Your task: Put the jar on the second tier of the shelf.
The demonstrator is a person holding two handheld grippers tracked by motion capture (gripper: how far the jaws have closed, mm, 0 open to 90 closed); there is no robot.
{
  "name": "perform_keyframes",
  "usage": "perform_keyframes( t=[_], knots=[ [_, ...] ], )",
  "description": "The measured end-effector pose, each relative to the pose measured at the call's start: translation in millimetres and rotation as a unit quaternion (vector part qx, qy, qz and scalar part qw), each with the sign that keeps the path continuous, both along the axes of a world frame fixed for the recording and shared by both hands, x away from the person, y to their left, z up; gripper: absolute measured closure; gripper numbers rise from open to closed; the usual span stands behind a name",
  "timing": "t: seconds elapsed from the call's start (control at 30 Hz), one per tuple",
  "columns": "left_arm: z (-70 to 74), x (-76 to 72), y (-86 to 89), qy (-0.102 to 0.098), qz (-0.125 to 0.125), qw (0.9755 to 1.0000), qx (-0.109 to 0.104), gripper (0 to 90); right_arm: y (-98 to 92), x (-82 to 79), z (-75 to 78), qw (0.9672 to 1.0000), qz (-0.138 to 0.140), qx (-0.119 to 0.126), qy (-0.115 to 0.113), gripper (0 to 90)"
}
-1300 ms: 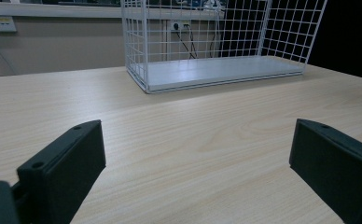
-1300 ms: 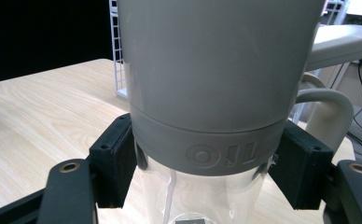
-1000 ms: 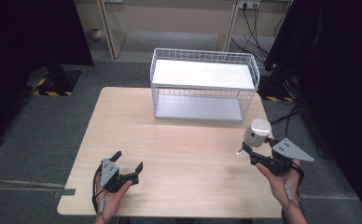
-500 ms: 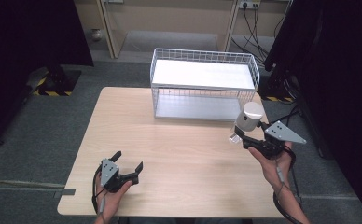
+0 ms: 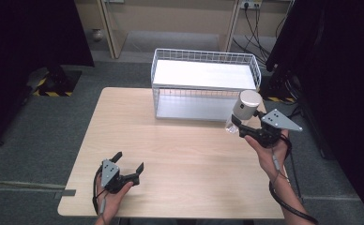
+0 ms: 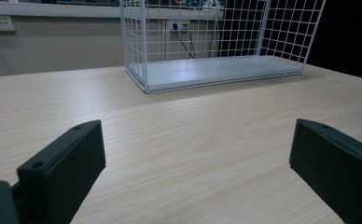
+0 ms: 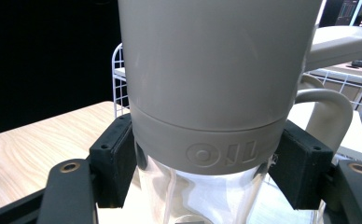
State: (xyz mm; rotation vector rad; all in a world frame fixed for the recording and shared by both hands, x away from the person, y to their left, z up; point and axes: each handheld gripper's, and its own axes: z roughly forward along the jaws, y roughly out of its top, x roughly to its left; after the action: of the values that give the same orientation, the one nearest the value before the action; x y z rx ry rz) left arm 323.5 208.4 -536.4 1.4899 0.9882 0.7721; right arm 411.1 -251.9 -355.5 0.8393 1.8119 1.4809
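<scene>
My right tongs (image 5: 238, 125) clamp the grey-lidded oil bottle (image 5: 244, 108) above the tabletop (image 5: 189, 154), near the wire basket (image 5: 204, 84); my left tongs (image 5: 128, 165) gape wide.

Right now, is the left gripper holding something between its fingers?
No, the left gripper is open and bare table shows between its fingers.

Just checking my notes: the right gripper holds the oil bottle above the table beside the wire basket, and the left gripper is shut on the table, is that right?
Not quite: the left gripper is open, its fingers spread wide with nothing between them, as the left gripper view shows. The rest holds: the right gripper holds the oil bottle beside the wire basket.
</scene>
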Motion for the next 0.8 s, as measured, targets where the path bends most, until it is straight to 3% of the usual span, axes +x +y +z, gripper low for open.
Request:
perform_keyframes(
  t=[0.37,0.8],
  knots=[
    [0.0,0.1,-0.3,0.000,0.000,1.0000,0.000,3.0,9.4,16.3,9.3,1.0000,-0.003,0.004,-0.002,31.3],
    [0.0,0.2,-0.1,0.001,-0.001,1.0000,-0.001,3.0,23.4,35.0,30.8,0.9998,-0.003,0.009,-0.015,31.3]
  ],
)
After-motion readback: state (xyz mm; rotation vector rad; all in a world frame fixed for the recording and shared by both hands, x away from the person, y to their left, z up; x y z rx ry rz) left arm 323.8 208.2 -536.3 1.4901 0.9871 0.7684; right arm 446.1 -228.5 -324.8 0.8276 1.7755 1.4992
